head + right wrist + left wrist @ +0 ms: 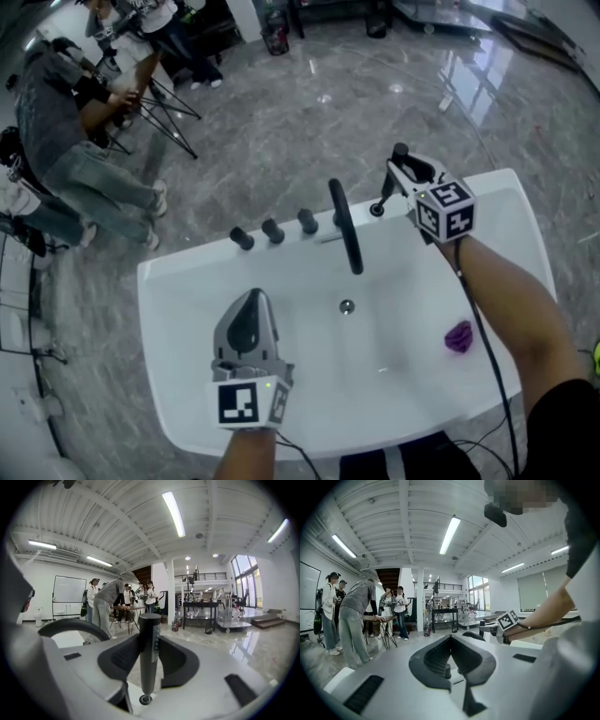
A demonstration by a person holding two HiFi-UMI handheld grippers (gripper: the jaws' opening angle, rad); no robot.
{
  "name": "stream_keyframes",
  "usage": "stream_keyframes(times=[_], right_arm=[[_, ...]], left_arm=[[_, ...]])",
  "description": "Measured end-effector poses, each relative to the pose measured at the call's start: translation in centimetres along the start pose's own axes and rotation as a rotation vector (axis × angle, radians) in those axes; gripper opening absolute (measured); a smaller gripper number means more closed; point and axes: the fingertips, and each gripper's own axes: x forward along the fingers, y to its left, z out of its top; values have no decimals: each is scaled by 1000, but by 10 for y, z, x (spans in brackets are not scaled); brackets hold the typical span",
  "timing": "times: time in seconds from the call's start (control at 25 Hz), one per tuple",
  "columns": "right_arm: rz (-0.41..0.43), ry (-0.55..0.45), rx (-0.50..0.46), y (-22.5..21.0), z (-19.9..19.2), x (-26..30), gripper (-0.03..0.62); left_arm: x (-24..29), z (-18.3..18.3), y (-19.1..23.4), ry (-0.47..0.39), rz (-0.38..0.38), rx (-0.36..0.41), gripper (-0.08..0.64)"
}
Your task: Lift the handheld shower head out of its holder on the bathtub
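the white bathtub [155, 281] fills most of the head view, with a curved black faucet [345, 225] arching over its back rim and a row of dark knobs [274, 230] just beside it. several people [84, 141] stand and sit on the marble floor, well apart from the tub.

the left gripper [450, 638] hovers over the basin with its jaws pressed together at the tips and nothing between them. the right gripper [405, 173] sits above the tub's far right corner, its jaws pinching the shower head [149, 653], a slim dark stick held upright. its lower end looks clear of the rim, though the holder itself is hard to make out.

the shower head is probably rigid and light, but smooth and round, so it could twist or slip. a mid-handle grip, as here, seems the safest place. no hose shows, but one may tug from below.

a small purple object [458, 337] lies in the basin, and the drain [347, 306] sits near the middle.

no brand or readable writing appears, only square black-and-white markers on the grippers' cubes.
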Motion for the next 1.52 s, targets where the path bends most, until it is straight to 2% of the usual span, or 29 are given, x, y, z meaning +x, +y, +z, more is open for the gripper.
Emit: stream_keyframes(times=[0.2, 0.36, 0.56, 0.84, 1.24, 1.52], right_arm=[[-13, -1, -25, 3, 34, -27, 137], [-8, -4, 2, 17, 54, -62, 137], [4, -10, -20, 28, 78, -98, 137], [18, -51, -21, 43, 117, -135, 137], [26, -121, -66, 53, 184, -198, 137], [54, -153, -91, 77, 237, -244, 137]], left_arm=[[-8, 26, 2, -33, -7, -27, 9], [-25, 45, 5, -21, 1, -32, 9], [-47, 69, 1, -23, -6, -22, 9], [-72, 80, 4, -6, 1, -38, 9], [-90, 124, -12, -36, -52, 6, 9], [-111, 150, -9, -21, -47, 59, 9]])
